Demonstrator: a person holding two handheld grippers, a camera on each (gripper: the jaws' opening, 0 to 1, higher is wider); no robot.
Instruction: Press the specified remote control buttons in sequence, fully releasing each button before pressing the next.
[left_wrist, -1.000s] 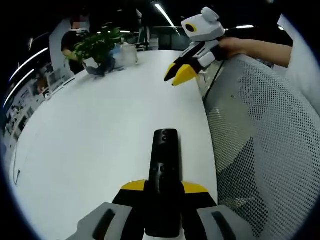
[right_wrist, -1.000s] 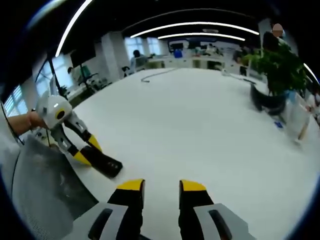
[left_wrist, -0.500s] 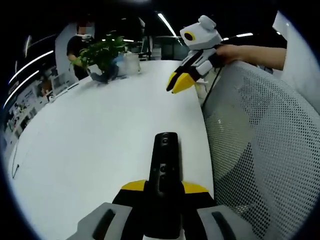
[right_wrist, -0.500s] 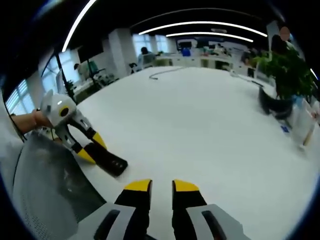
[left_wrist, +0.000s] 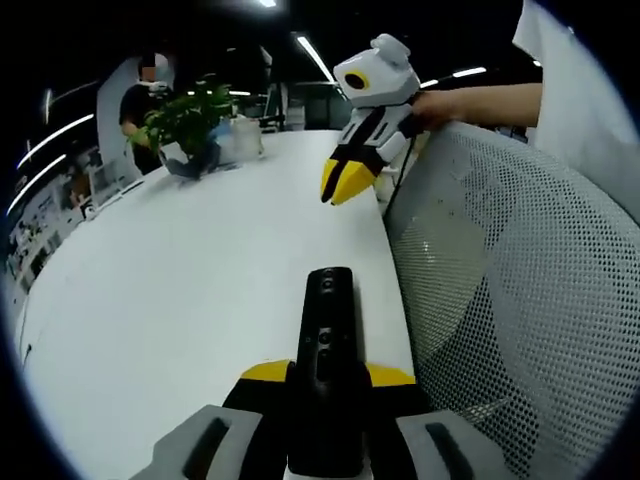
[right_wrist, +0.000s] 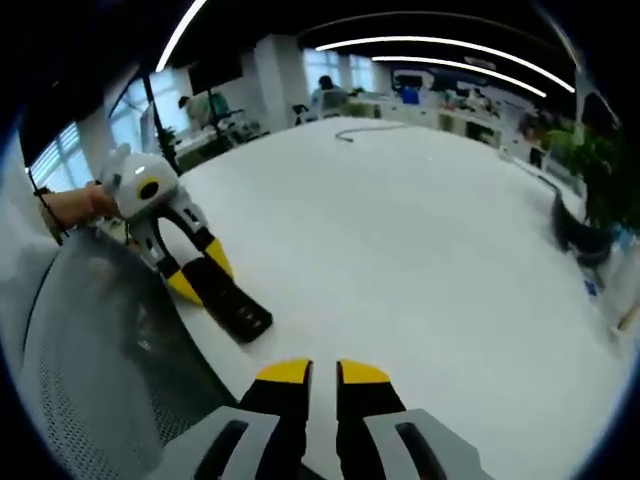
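Remote control (left_wrist: 325, 370): black, slim, gripped at its near end between the yellow-tipped jaws of the left gripper (left_wrist: 326, 378). Its long axis runs straight along the gripper's own line, and the free end points away from the jaws, out over the white table (left_wrist: 190, 290) near the table's edge. The button face is turned towards the camera; a round button sits near the far end, with smaller ones below it. In the right gripper view the same remote (right_wrist: 230, 305) projects from the left gripper (right_wrist: 195, 278) at a downward slant, its far end at or just above the table surface; contact cannot be confirmed.

Left gripper: clenched on the remote, jaws tight against both sides.

Right gripper (right_wrist: 312, 375): holds nothing. The yellow tips stand nearly together, with a thin slit between them, above bare table. In the left gripper view it (left_wrist: 345, 180) hangs over the table's edge beyond the remote, well apart from it, tips close together and pointing down, held by a hand (left_wrist: 432, 102).

Surroundings: a white mesh chair back (left_wrist: 500, 290) lies just beside the table edge. A potted plant (left_wrist: 185, 115) stands at the far end of the table.
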